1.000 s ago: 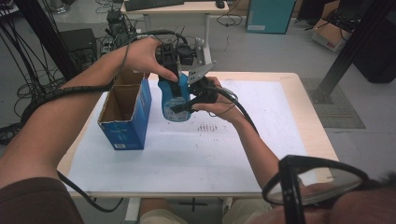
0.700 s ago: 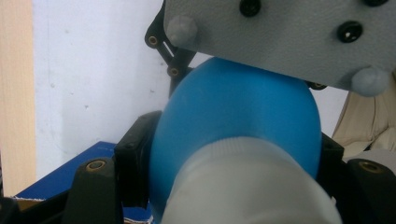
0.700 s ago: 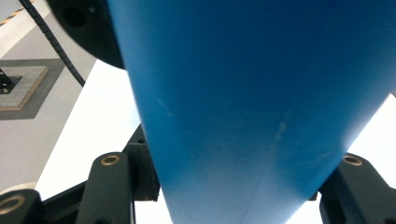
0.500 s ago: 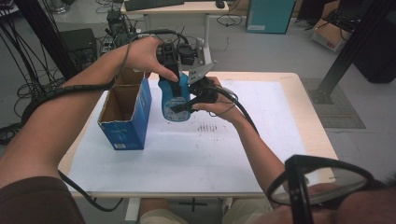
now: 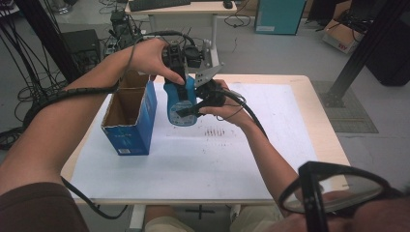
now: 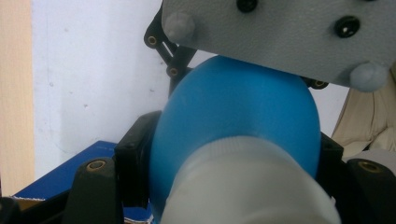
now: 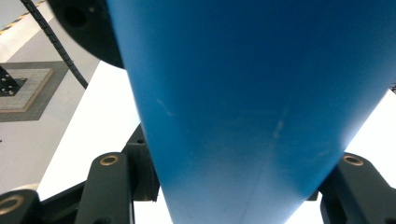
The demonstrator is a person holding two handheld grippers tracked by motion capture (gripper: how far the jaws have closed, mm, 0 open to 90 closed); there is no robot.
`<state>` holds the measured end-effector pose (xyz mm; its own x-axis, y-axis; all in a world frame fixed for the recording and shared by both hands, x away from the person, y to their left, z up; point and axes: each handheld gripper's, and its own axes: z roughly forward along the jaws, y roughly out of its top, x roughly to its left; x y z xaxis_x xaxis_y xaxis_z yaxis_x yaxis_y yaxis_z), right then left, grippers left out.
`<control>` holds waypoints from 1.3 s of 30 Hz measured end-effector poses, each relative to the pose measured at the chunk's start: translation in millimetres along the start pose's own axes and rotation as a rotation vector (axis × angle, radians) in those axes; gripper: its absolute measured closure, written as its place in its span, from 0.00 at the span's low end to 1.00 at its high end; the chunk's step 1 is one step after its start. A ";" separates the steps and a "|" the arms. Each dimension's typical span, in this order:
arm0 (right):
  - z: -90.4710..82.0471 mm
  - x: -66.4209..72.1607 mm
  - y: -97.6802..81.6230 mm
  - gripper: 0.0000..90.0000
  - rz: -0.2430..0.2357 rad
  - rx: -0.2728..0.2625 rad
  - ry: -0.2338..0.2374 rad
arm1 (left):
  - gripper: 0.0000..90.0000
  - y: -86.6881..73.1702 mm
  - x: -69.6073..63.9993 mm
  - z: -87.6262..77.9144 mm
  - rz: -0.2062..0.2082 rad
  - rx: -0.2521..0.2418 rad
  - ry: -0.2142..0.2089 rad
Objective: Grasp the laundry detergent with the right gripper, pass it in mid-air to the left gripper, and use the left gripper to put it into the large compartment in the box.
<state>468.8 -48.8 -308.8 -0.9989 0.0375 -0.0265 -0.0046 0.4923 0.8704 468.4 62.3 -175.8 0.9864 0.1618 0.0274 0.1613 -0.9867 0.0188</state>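
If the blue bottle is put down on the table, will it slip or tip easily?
The blue bottle looks smooth and rounded, so it may slip; both the left gripper and the right gripper clamp it. It seems rigid, showing no dents. Tall and narrow, it might tip if set down carelessly.

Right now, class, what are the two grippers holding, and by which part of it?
Both hold one blue bottle above the table: the left gripper clamps its top end near the white cap, the right gripper its lower body.
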 end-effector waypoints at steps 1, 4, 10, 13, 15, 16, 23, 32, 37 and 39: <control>-0.6 -0.2 -0.2 0.46 0.000 -0.001 -0.006 | 0.39 0.1 0.2 -0.1 -0.001 0.001 -0.004; -0.4 0.2 -0.1 0.46 0.010 -0.002 0.005 | 0.39 0.2 0.4 0.2 -0.002 -0.001 -0.002; -0.3 -0.2 -0.6 0.46 0.008 0.001 0.009 | 0.39 0.4 0.9 0.9 -0.004 0.002 -0.008; 0.1 0.3 -0.8 0.46 0.015 0.004 0.010 | 0.39 0.2 0.7 1.7 -0.003 -0.001 -0.004; 0.0 0.6 -0.8 0.46 0.015 0.004 0.012 | 0.39 0.4 0.2 1.2 -0.009 0.000 -0.004; -0.1 0.7 -0.7 0.46 0.016 0.004 0.013 | 0.39 0.4 -0.2 1.4 -0.014 -0.004 -0.001; -0.7 0.4 -0.8 0.46 0.010 0.005 0.013 | 0.39 0.9 -0.5 1.7 -0.013 -0.002 0.000; -1.0 0.9 0.1 0.46 -0.001 0.004 0.010 | 0.39 1.7 -1.4 -0.3 -0.006 0.010 -0.003; -0.6 0.7 -0.1 0.46 -0.004 0.004 0.012 | 0.39 0.8 -2.3 0.8 -0.009 0.002 0.006; -0.4 0.8 -0.1 0.46 -0.005 0.005 0.011 | 0.39 1.2 -2.0 0.6 -0.007 0.010 -0.003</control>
<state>468.0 -49.1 -308.7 -0.9994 0.0254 -0.0248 -0.0089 0.4970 0.8677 466.6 60.8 -176.3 0.9854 0.1687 0.0241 0.1685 -0.9857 0.0087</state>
